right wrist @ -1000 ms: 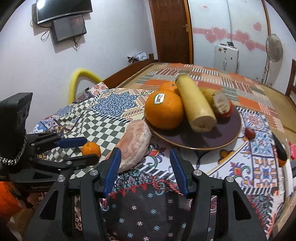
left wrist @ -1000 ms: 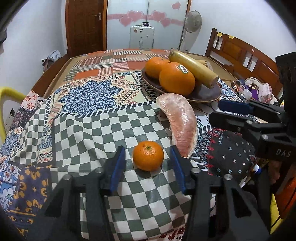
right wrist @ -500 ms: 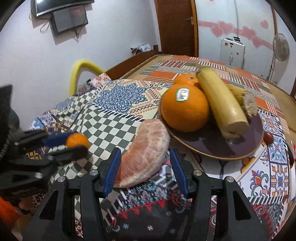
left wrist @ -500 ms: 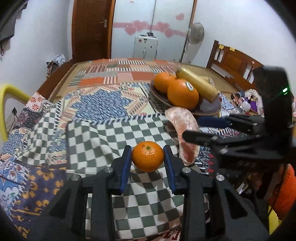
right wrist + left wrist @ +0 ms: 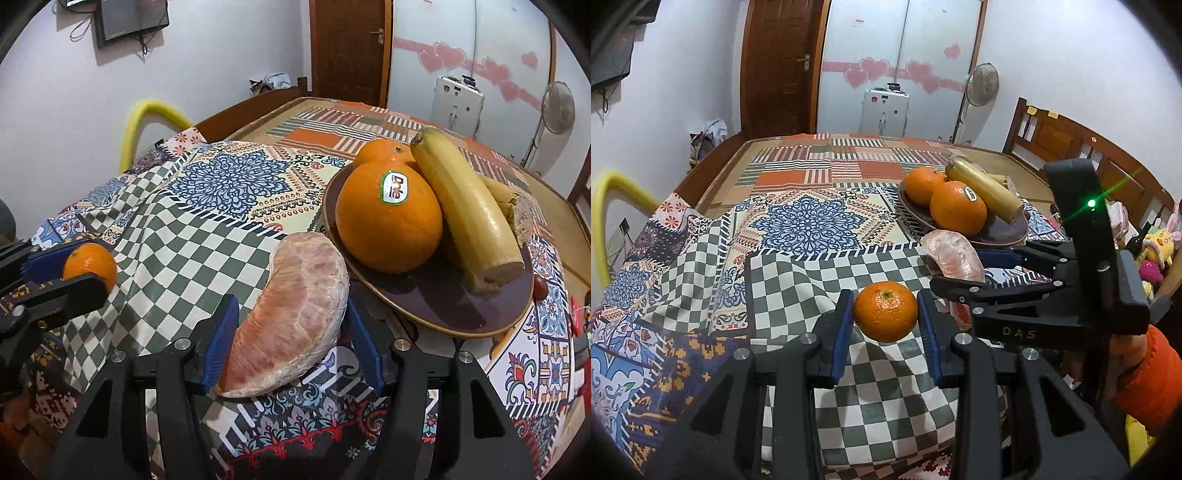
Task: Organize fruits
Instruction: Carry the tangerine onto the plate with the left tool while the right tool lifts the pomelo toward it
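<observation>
Over the checkered patchwork tablecloth (image 5: pixel 798 280), left gripper (image 5: pixel 885 314) clamps a small round orange tangerine (image 5: pixel 885 311); right gripper (image 5: pixel 291 328) straddles a peeled pink pomelo wedge (image 5: pixel 295 317), jaws spread.

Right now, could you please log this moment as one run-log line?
left gripper: shut on mandarin | right gripper: open around pomelo segment | plate: oranges, banana

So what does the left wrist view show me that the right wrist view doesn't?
Only the left wrist view shows both pads of the left gripper against the small mandarin, and the wooden bed frame. Only the right wrist view shows the right gripper straddling the pomelo segment, the Dole sticker, and the wall screen. Both show the plate with oranges and banana.
</observation>
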A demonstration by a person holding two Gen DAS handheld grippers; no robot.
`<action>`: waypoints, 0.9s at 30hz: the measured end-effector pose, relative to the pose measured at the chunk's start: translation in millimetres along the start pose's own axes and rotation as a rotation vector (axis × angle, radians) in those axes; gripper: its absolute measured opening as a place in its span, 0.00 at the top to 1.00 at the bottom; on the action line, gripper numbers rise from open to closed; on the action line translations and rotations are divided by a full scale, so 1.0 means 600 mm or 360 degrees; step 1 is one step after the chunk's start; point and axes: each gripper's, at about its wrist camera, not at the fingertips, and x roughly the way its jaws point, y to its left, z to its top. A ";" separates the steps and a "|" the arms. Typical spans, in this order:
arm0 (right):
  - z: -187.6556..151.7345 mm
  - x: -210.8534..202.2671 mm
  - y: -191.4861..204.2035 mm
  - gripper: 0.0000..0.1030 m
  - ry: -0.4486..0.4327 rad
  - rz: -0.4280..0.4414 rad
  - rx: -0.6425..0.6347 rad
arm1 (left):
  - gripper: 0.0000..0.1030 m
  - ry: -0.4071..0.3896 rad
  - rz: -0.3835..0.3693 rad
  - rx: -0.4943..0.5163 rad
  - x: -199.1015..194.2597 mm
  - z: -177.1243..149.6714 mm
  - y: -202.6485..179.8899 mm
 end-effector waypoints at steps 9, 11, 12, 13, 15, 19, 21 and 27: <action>-0.007 -0.021 -0.015 0.59 -0.0060 0.0072 0.0078 | 0.67 -0.0012 -0.0003 -0.0011 -0.008 0.001 0.001; -0.014 -0.031 -0.013 0.60 -0.0078 0.0078 0.0068 | 0.67 -0.0014 0.0001 -0.0009 -0.013 0.001 -0.001; -0.018 -0.036 -0.013 0.61 -0.0087 0.0070 0.0061 | 0.67 -0.0016 0.0003 -0.0008 -0.015 0.002 -0.003; -0.022 -0.043 -0.013 0.61 -0.0098 0.0061 0.0052 | 0.67 -0.0018 0.0004 -0.0007 -0.017 0.003 -0.005; -0.026 -0.057 -0.015 0.62 -0.0119 0.0058 0.0043 | 0.67 -0.0020 0.0003 -0.0006 -0.020 0.004 -0.010; -0.032 -0.088 -0.028 0.62 -0.0173 0.0050 0.0062 | 0.67 -0.0023 0.0001 0.0009 -0.023 0.008 -0.028; -0.035 -0.108 -0.040 0.62 -0.0210 0.0034 0.0079 | 0.67 -0.0024 -0.0002 0.0018 -0.025 0.010 -0.038; -0.039 -0.154 -0.080 0.62 -0.0304 -0.0033 0.0138 | 0.67 -0.0028 -0.0024 0.0036 -0.021 0.023 -0.063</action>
